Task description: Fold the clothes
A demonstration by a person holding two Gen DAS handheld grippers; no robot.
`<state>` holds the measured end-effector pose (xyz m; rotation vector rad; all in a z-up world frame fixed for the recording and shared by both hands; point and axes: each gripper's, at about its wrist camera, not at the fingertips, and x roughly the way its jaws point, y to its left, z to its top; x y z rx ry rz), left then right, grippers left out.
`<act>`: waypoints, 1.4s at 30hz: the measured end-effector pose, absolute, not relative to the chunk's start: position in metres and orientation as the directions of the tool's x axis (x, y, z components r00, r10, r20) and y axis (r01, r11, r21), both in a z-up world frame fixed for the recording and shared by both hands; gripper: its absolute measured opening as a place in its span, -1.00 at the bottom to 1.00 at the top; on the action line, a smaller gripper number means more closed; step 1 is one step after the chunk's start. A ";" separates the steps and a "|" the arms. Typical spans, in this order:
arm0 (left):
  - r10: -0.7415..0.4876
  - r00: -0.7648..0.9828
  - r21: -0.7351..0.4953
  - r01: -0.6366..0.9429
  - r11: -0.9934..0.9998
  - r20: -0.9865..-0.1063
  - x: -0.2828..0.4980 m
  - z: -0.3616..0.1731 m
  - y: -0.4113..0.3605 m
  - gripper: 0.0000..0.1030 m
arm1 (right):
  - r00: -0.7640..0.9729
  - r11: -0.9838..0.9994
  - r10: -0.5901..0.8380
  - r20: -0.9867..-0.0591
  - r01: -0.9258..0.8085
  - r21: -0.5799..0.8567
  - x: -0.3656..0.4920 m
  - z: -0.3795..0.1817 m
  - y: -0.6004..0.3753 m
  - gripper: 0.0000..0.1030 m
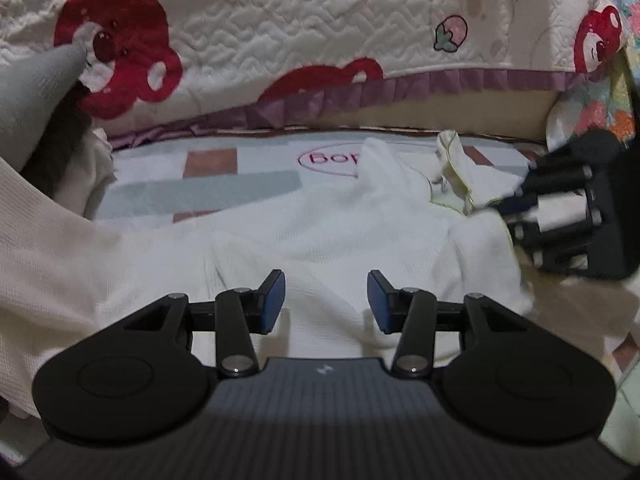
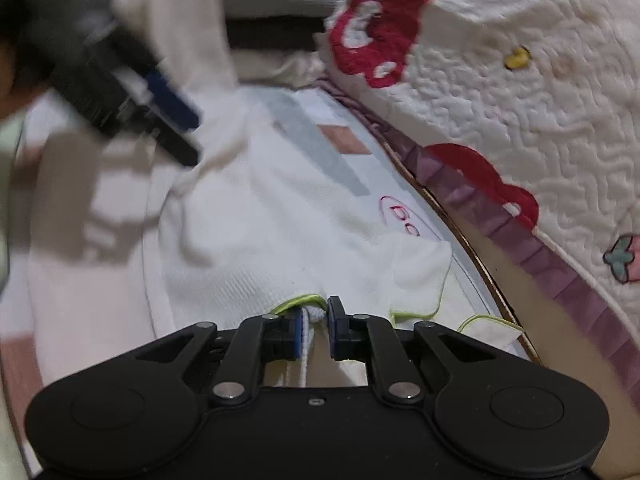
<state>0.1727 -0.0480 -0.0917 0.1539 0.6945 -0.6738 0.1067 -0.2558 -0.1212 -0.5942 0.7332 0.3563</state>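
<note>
Right hand-held gripper [image 2: 314, 330] pinches white garment [image 2: 256, 240]; mat [image 1: 256, 164] lettering unreadable.

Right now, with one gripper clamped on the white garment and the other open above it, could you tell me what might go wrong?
1. The right gripper pinches only a thin bit of the green-trimmed edge; a pull could slip it free.
2. The left gripper hangs open over the white garment, so one-sided pulling may bunch it.
3. The quilt hangs close behind and could snag a lifted fold.
</note>
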 end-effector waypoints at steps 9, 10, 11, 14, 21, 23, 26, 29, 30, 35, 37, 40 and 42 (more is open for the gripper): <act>-0.473 0.541 -0.065 0.608 0.791 -0.695 0.186 -0.114 -0.055 -0.06 | 0.530 0.961 0.177 -0.829 -0.275 0.029 0.205 -0.130 -0.324 -0.37; -0.467 0.536 -0.057 0.613 0.788 -0.703 0.186 -0.117 -0.056 -0.04 | 0.533 0.967 0.174 -0.828 -0.253 0.041 0.208 -0.131 -0.328 -0.37; -0.457 0.539 -0.023 0.629 0.777 -0.707 0.185 -0.119 -0.059 -0.02 | 0.536 0.972 0.171 -0.827 -0.230 0.052 0.211 -0.131 -0.332 -0.37; -0.434 0.548 0.056 0.664 0.746 -0.715 0.180 -0.123 -0.066 0.06 | 0.544 0.983 0.162 -0.823 -0.163 0.086 0.222 -0.132 -0.342 -0.36; -0.381 0.587 0.149 0.659 0.737 -0.714 0.209 -0.133 -0.091 0.23 | 0.581 0.979 0.200 -0.789 -0.081 0.188 0.222 -0.110 -0.370 0.07; -0.361 0.610 0.197 0.659 0.726 -0.705 0.225 -0.133 -0.102 0.25 | 0.580 0.970 0.234 -0.780 -0.083 0.229 0.218 -0.102 -0.379 0.07; -0.375 0.599 0.231 0.697 0.678 -0.707 0.246 -0.136 -0.116 0.21 | 0.580 0.964 0.258 -0.772 -0.098 0.248 0.209 -0.089 -0.388 0.12; -0.416 0.580 0.191 0.713 0.675 -0.700 0.259 -0.133 -0.121 -0.74 | 0.621 0.964 0.240 -0.746 -0.063 0.258 0.191 -0.073 -0.406 0.18; -0.401 0.602 0.187 0.684 0.705 -0.690 0.264 -0.130 -0.121 -0.83 | 0.636 0.964 0.227 -0.738 -0.040 0.262 0.181 -0.069 -0.414 0.19; -0.360 0.686 0.146 0.562 0.814 -0.633 0.284 -0.116 -0.113 -0.83 | 0.697 0.989 0.078 -0.713 0.036 0.143 0.110 -0.068 -0.433 0.19; -0.365 0.682 0.105 0.543 0.833 -0.634 0.288 -0.116 -0.106 -0.83 | 0.728 0.978 0.080 -0.681 0.075 0.195 0.070 -0.075 -0.432 0.19; -0.377 0.663 0.053 0.533 0.845 -0.647 0.290 -0.119 -0.100 -0.86 | 0.688 0.996 0.004 -0.726 0.059 0.062 0.035 -0.092 -0.412 0.20; -0.379 0.660 0.052 0.535 0.843 -0.649 0.289 -0.121 -0.099 -0.87 | 0.661 0.988 -0.134 -0.738 0.034 -0.149 0.021 -0.109 -0.399 0.20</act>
